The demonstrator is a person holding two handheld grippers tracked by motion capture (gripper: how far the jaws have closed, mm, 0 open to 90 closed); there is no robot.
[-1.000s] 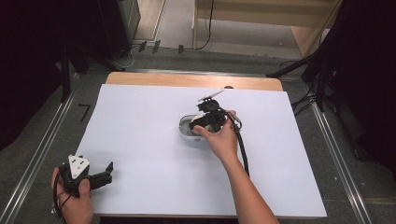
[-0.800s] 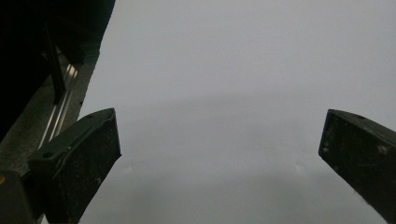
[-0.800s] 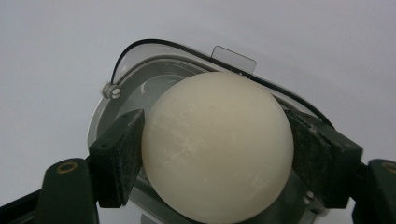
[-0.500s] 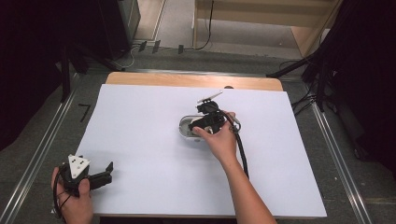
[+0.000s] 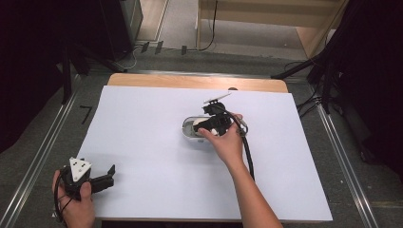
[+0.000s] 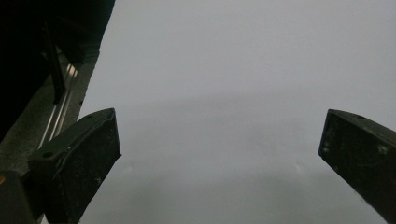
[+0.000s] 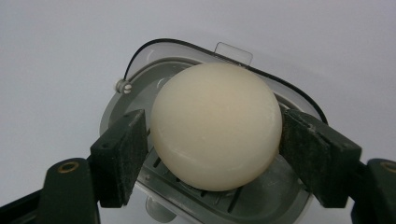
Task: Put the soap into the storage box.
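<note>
Two pads [image 7: 122,156] clamp soap [image 7: 216,126] over dish [image 7: 261,205]

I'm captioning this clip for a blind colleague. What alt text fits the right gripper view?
The right claw is shut on a cream-white round soap bar, its two black pads pressing the bar's left and right sides. Beneath the bar sits a grey slotted soap dish with a clear rim, resting on a white table sheet.
</note>
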